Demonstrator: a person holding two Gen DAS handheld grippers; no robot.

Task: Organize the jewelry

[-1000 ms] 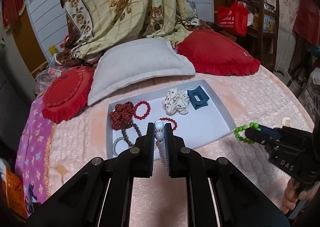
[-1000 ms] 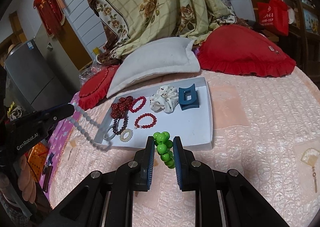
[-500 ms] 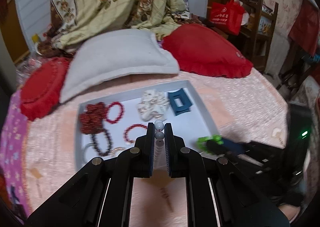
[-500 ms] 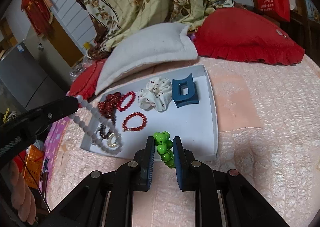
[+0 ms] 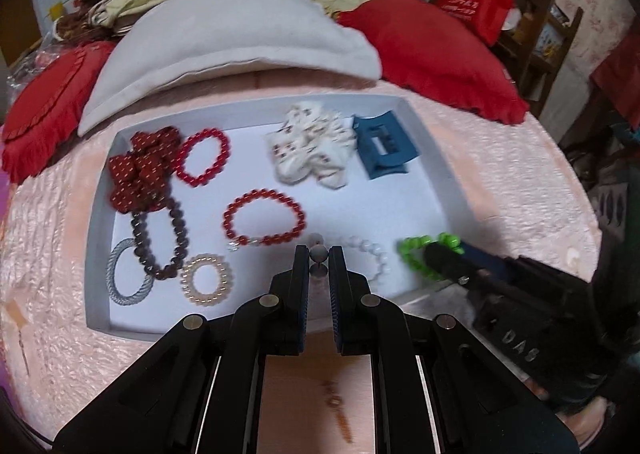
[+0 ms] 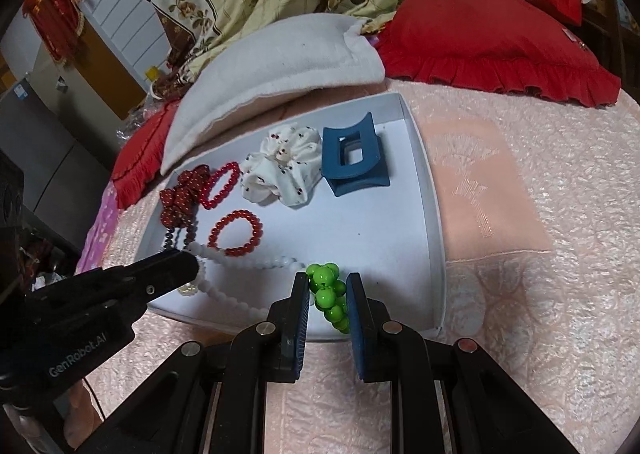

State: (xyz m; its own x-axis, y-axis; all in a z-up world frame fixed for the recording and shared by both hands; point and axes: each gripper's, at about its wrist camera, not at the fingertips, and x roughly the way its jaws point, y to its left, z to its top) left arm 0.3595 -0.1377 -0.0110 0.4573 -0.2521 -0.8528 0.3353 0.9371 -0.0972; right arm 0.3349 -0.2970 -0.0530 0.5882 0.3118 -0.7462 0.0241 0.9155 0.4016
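Currently my left gripper point(image 5: 319, 263) is pinched nearly closed on the white bead strand point(image 6: 248, 263), with one pale bead caught between the fingers point(image 5: 301, 266). The rest of the strand trails onto the floor of the white tray point(image 5: 436, 182), along its near edge; in the right wrist view it loops from the left fingertips across the tray toward the green beads.

My right gripper point(image 6: 328, 296) is closed on the green bead bracelet point(image 6: 329, 294), its fingers point(image 6: 301, 302) pressing the bracelet from both sides. The bracelet hangs over the near right part of the tray; whether it touches the tray floor, I cannot tell. The left wrist view shows the same green loop point(image 5: 428, 254) at the tip of the right gripper, just beside the white strand.

Tray contents, lying flat:
- blue claw clip point(image 6: 354, 158), far right, touching the white scrunchie point(image 6: 282, 170) beside it.
- two red bead bracelets: one point(image 5: 203, 157) far left of centre, one point(image 5: 264, 218) mid-tray.
- dark red dotted scrunchie point(image 5: 140, 170) at far left, overlapping a dark bead bracelet point(image 5: 160, 242).
- grey twisted ring point(image 5: 128, 273) and pearl coil tie point(image 5: 206, 280) at near left, close together.

The tray sits on a pink bedspread point(image 6: 540, 254). Behind it lie a white pillow point(image 6: 280, 66) and red frilled cushions point(image 6: 492, 42).
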